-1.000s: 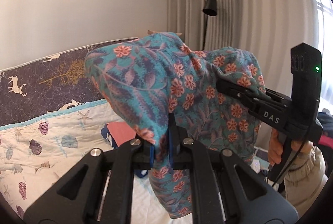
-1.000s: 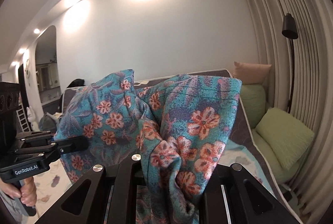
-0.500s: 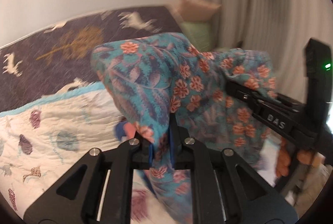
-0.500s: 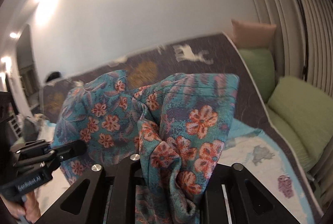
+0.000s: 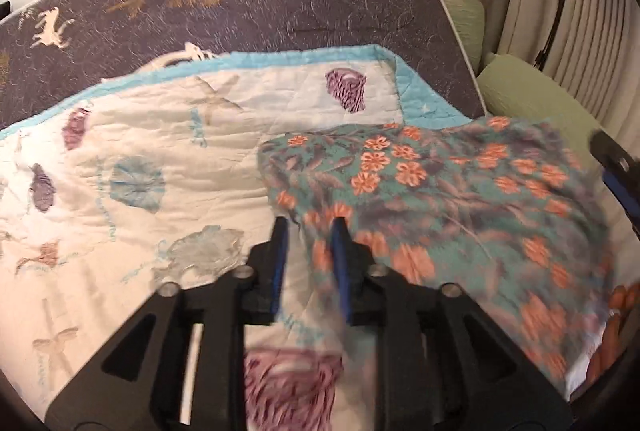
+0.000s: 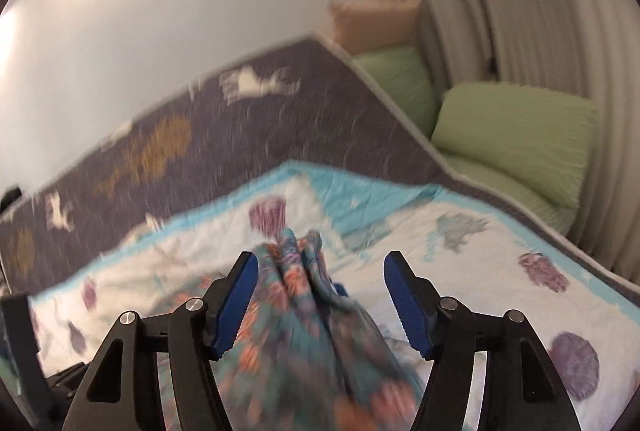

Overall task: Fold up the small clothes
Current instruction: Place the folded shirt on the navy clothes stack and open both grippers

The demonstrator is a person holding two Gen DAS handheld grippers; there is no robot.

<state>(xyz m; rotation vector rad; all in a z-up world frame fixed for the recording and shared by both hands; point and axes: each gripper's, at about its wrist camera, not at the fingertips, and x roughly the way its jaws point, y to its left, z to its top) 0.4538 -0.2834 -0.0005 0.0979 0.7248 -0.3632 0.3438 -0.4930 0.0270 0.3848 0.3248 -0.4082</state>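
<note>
A teal garment with orange flowers (image 5: pixel 440 199) lies spread on the quilt (image 5: pixel 168 159), to the right of my left gripper (image 5: pixel 310 235). The left jaws are opening; the garment's near corner sits loosely between the blue pads (image 5: pixel 280 251), and white quilt shows in the gap. In the right wrist view the garment (image 6: pixel 304 311) is bunched in a ridge between the wide, still opening jaws of my right gripper (image 6: pixel 320 259), leaning on the left pad (image 6: pixel 236 303) and well apart from the right one. The right gripper's finger (image 5: pixel 616 171) shows at the garment's far right edge.
The seashell quilt (image 6: pixel 460 231) covers a bed with a dark grey deer-print cover (image 5: pixel 280 3). Green pillows (image 6: pixel 516 135) and a tan pillow (image 6: pixel 372 19) lie beyond the bed's right edge against the curtain (image 6: pixel 540 11). A person's fingers (image 5: pixel 612 315) show at lower right.
Both grippers came down from holding the garment up in the air to the bed. The garment now lies on the quilt, and both pairs of jaws have spread apart off the cloth.
</note>
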